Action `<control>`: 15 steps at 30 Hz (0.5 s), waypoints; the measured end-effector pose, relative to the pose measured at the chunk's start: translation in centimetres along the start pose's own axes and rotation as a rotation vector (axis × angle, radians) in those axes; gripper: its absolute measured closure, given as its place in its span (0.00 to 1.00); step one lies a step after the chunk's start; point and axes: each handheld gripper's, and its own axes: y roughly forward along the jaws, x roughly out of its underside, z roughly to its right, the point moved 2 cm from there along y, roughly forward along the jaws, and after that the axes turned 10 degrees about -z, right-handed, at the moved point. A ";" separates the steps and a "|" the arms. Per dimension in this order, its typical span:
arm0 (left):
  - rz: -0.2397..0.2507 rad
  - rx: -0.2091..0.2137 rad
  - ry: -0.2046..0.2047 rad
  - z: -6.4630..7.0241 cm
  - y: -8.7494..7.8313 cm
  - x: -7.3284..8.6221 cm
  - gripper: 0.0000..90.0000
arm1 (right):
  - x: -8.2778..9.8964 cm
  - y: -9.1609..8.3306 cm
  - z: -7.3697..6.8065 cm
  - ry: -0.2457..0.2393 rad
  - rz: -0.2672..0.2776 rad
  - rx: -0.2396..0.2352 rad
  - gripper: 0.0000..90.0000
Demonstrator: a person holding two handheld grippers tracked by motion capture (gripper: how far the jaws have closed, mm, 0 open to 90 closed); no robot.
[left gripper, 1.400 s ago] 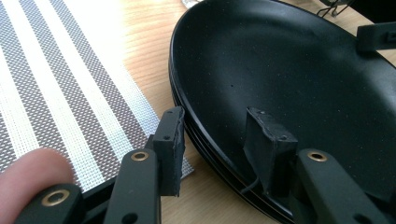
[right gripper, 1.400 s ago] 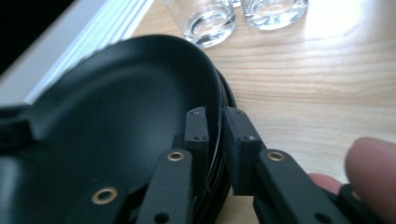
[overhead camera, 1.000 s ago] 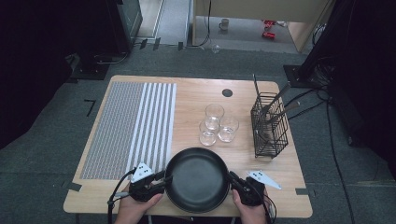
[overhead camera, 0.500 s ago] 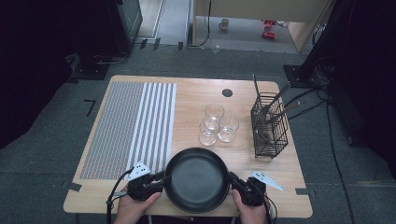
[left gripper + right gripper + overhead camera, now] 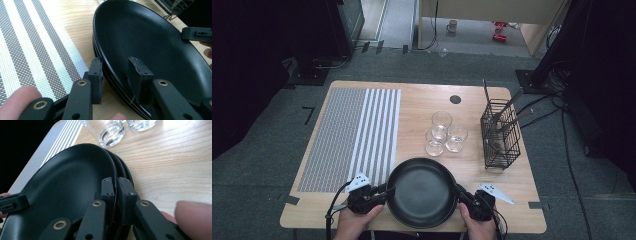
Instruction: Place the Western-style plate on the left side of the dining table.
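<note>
A stack of black plates (image 5: 422, 192) sits at the table's front edge, between my two grippers. My left gripper (image 5: 384, 192) is at the stack's left rim. In the left gripper view its jaws (image 5: 113, 75) straddle the rim of the plates (image 5: 150, 42), one outside and one inside, with a small gap showing. My right gripper (image 5: 460, 192) is at the right rim. In the right gripper view it (image 5: 116, 187) is shut on the thin edge of the top plate (image 5: 67, 177), with two more plate rims showing below it.
Three clear glasses (image 5: 442, 132) stand just behind the plates. A black wire cutlery basket (image 5: 501, 132) stands at the right. A grey striped placemat (image 5: 352, 135) covers the left part of the wooden table (image 5: 422, 100).
</note>
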 end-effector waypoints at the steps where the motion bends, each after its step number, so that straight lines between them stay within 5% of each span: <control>1: 0.001 -0.003 0.002 0.0 0.0 0.0 0.73 | 0.0 0.0 0.0 0.003 0.000 -0.002 0.93; 6: 0.020 -0.051 0.031 0.4 -0.3 -0.2 0.73 | 0.0 0.1 0.0 0.008 -0.001 -0.021 0.93; 15: 0.021 -0.048 0.028 0.2 -0.5 -0.2 0.73 | 0.2 0.5 -0.2 0.014 -0.010 -0.030 0.92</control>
